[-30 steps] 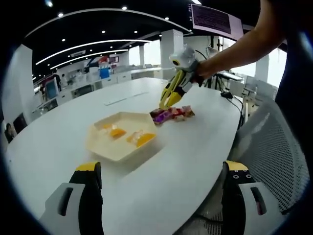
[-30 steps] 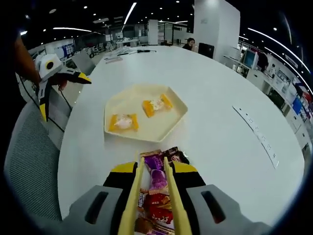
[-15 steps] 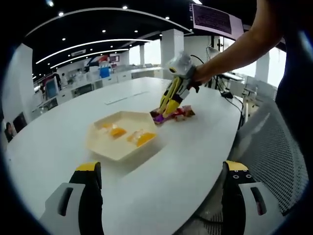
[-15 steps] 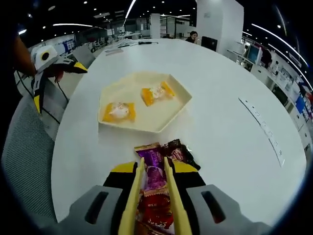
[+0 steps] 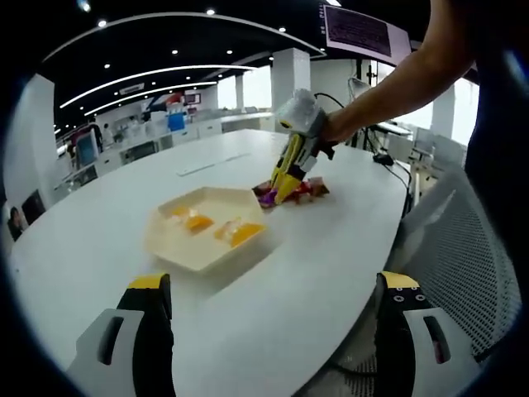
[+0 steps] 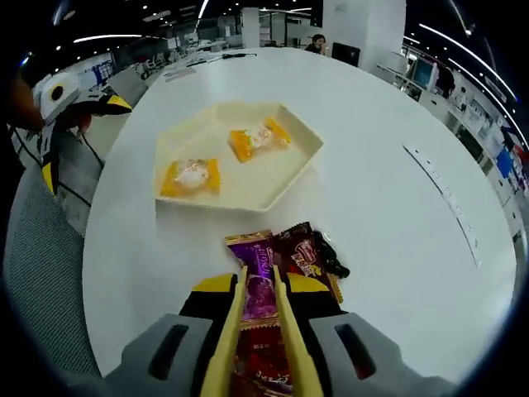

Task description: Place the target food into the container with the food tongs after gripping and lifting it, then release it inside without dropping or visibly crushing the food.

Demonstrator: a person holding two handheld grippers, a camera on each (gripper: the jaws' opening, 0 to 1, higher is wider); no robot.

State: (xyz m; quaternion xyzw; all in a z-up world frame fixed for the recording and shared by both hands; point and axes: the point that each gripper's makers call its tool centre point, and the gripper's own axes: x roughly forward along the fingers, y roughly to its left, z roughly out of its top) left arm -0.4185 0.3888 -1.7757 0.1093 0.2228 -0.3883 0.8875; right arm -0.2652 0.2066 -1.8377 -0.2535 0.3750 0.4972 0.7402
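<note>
The yellow food tongs are held in my right gripper, which is shut on them. Their two arms straddle a purple wrapped sweet on top of a small pile of wrapped sweets. The purple sweet lies on the table. The left gripper view shows the right gripper steeply tilted, with the tongs' tips down at the pile. A cream hexagonal tray holds two orange wrapped sweets. My left gripper hangs open near the table edge, also seen as the left gripper.
A white oval table carries everything. A mesh chair stands by its near edge. A person's arm reaches in to the right gripper. A paper strip lies on the table beyond the pile.
The right gripper has tipped steeper and come down, bringing the tongs lower and tighter around the purple sweet. The left gripper has stayed still.
</note>
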